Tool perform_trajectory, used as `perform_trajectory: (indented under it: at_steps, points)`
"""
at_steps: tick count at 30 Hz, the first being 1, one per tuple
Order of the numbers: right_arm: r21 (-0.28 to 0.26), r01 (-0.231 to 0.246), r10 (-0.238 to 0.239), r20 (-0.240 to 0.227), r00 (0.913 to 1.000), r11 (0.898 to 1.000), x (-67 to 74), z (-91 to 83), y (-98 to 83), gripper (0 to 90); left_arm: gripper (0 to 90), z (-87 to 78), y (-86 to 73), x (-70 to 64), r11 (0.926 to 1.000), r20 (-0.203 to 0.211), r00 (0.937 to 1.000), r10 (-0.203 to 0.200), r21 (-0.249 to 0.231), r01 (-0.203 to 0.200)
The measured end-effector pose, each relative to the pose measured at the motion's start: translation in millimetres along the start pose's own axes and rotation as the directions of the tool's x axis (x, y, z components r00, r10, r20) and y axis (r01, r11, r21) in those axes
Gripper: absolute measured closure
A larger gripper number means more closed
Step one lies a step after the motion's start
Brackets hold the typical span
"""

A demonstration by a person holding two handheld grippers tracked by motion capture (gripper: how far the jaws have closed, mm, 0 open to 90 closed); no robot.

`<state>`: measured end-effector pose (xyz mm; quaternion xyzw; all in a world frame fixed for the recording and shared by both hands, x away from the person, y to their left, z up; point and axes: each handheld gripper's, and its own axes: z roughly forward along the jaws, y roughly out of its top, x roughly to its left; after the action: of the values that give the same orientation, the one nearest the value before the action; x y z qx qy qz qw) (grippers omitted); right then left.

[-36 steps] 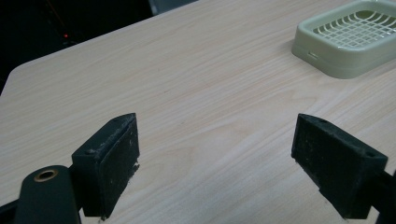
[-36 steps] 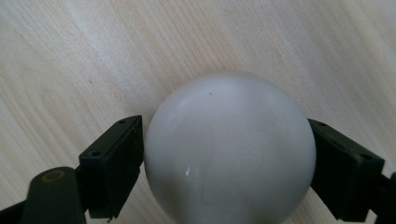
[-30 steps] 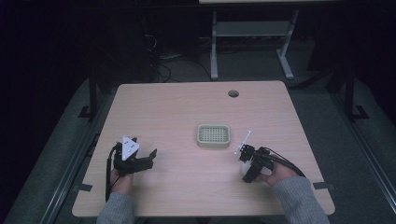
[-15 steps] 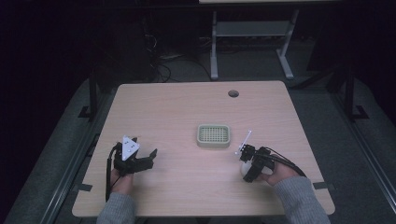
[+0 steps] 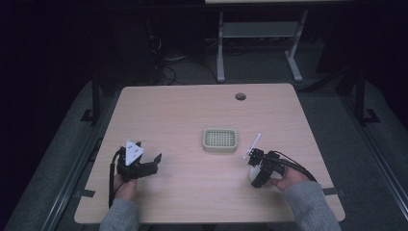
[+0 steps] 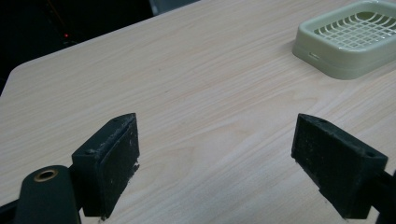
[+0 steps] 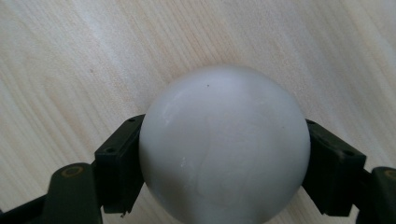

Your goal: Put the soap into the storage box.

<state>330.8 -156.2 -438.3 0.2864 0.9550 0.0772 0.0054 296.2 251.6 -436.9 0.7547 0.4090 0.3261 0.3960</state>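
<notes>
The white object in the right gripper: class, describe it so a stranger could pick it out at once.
On the pale wooden table, look near the front right corner, right of the green slotted tray. There the right gripper clamps a white object: smooth, rounded and plain, unlike the ribbed tray.

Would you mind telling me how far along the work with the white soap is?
Done: the right tool is shut on the white soap. In hand: the soap sits low over the table. Left: it is not yet in the green tray; the left tool waits open.

Lab: bare test table, dark cabled floor.
</notes>
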Motion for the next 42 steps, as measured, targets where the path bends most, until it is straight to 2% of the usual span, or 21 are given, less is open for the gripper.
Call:
perform_trajectory:
  at_steps: [11, 18, 42]
  points:
    - [-0.016, 0.002, -0.002, -0.012, 0.9999, 1.0, -3.2, -13.2, 6.0, 23.5, 14.8, 0.7, -0.6, 0.5, 0.9999, -0.003, 0.9999, -0.01, -0.004, 0.01]
    - [-0.024, 0.011, -0.011, -0.014, 0.9998, 1.0, -6.5, -21.2, 11.5, 23.5, 14.8, 1.1, -0.4, 0.1, 1.0, -0.002, 1.0, 0.0, 0.004, 0.001]
    - [-0.039, 0.024, -0.025, -0.026, 0.9994, 0.999, -12.7, -32.9, 30.3, 23.5, 14.8, -0.1, 0.2, -1.0, 1.0, 0.001, 1.0, 0.008, 0.002, -0.008]
